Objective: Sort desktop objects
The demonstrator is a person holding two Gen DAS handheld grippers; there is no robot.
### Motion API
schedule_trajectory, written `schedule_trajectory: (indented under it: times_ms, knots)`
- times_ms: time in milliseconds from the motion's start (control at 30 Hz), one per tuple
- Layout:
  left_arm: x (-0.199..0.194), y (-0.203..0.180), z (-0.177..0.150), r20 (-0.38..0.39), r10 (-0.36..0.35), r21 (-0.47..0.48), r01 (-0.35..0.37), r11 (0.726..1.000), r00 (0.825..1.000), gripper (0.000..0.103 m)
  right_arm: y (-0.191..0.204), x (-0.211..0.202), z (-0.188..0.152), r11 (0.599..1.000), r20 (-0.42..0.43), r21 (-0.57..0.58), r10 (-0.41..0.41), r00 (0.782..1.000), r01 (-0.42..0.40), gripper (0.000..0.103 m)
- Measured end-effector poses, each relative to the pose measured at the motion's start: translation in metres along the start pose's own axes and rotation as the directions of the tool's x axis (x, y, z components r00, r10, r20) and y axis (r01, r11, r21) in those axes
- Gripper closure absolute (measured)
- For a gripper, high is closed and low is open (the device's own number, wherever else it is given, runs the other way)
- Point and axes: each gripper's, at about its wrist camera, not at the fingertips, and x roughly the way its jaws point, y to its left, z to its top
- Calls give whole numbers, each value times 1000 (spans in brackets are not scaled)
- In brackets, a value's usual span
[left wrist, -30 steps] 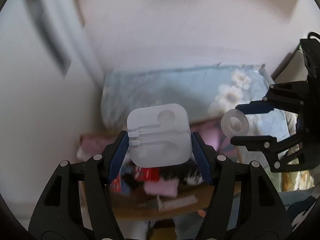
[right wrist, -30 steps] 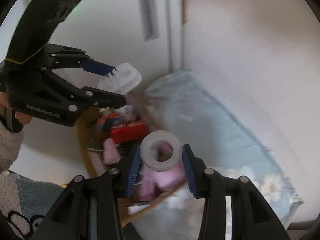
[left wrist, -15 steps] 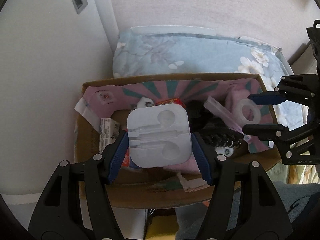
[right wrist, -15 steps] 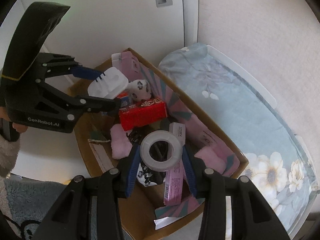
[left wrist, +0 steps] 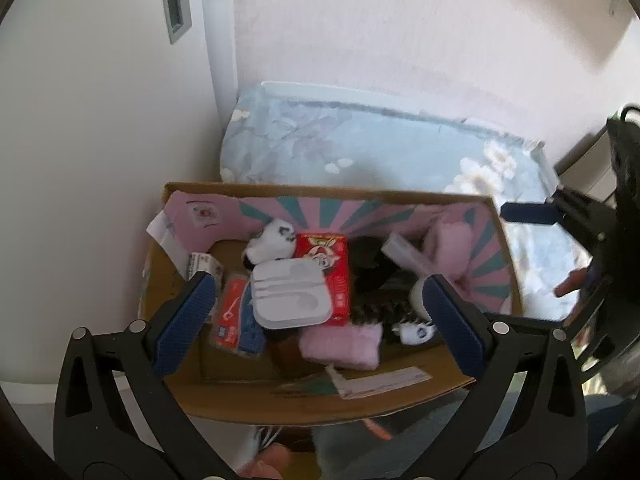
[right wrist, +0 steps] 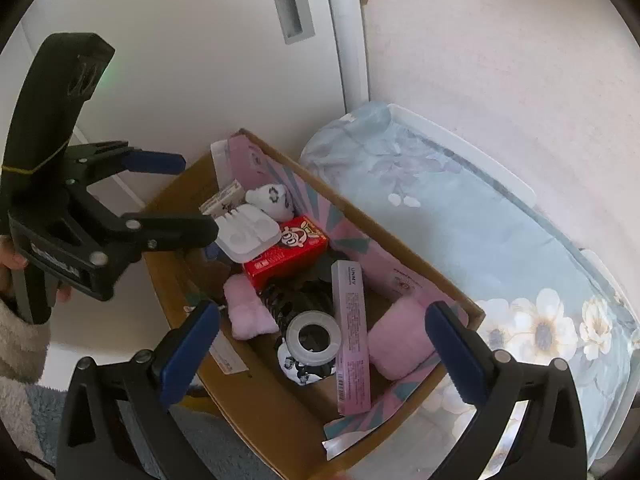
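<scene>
White moulded plastic earphone tray [left wrist: 290, 294] and translucent tape ring [right wrist: 314, 338], both just released, apparently rest mid-frame in the cardboard box [left wrist: 320, 400]; left gripper [left wrist: 320, 320] and right gripper [right wrist: 322, 354] gape empty, so two items are sorted.

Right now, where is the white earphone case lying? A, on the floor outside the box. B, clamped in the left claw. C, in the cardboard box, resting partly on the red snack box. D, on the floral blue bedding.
C: the white earphone case lies inside the cardboard box, overlapping the red snack box, while the left claw stands open with nothing between its pads.
</scene>
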Motion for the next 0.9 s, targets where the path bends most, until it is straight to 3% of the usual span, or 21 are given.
schedule_trajectory:
  times_ms: [300, 533, 633, 767, 900]
  knots:
    - [-13, -5, 10, 65, 9, -20, -8, 1000, 998, 0, 3, -5, 0, 999, 17, 3, -47, 999, 47, 1]
    - [-27, -15, 26, 110, 13, -35, -9, 999, 994, 0, -9, -26, 1, 975, -24, 133, -177, 984, 179, 1]
    - [-37, -26, 40, 145, 41, -18, -39, 999, 989, 0, -23, -48, -2, 937, -18, 243, -254, 967, 251, 1]
    - [-49, -45, 60, 191, 61, 2, -63, 998, 980, 0, -38, -84, -9, 865, -1, 356, -379, 925, 355, 1]
    - [-63, -63, 78, 236, 64, 10, -68, 998, 970, 0, -50, -117, -18, 793, 1, 457, -453, 892, 402, 1]
